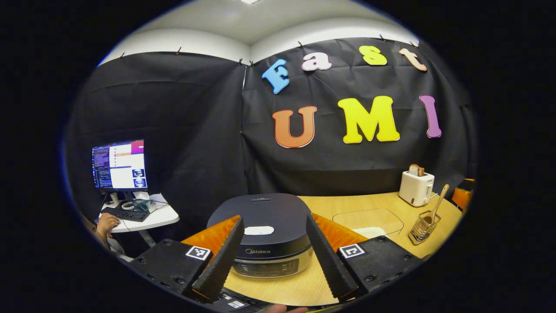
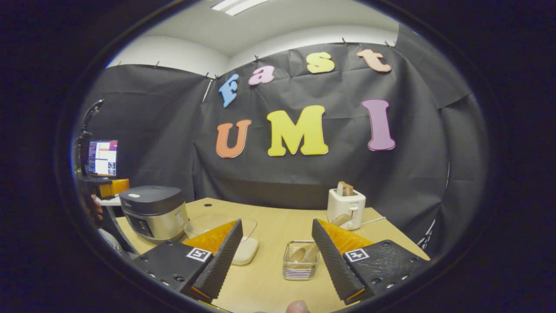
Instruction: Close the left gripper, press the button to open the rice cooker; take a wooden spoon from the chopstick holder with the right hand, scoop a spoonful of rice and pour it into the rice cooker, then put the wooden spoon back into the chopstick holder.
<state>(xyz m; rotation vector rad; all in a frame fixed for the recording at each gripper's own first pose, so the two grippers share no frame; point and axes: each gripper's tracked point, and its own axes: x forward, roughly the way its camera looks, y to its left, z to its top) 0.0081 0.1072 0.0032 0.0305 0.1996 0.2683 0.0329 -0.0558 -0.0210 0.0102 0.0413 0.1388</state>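
Nearest the lens in the left gripper view, the left tongs (image 1: 269, 256) stood wide apart, framing the rice cooker (image 1: 265, 234) with nothing between the jaws. The cooker sat closed at the near edge of the desk (image 1: 373, 204), its pale oval button (image 1: 259, 230) on the lid just beyond the tips. The right tongs (image 2: 273, 258) were likewise spread and empty, aimed at the wire chopstick holder (image 2: 299, 261), which stood on the desk between their fingers but apart from them. The wooden spoon (image 1: 436, 204) leaned in that holder, handle up. A clear container with rice (image 1: 369, 224) lay between cooker and holder, and a toaster (image 2: 346, 206) stood farther back.

The opening step looked not yet begun: the left tongs had to come together before pressing. If they stayed apart, the fingers would probably straddle the button and push on the lid instead. An off-centre press might also slide the cooker toward the desk edge. Later, the leaning spoon handle could slip out of a loose pinch, or the light holder could tip as the spoon was drawn out.
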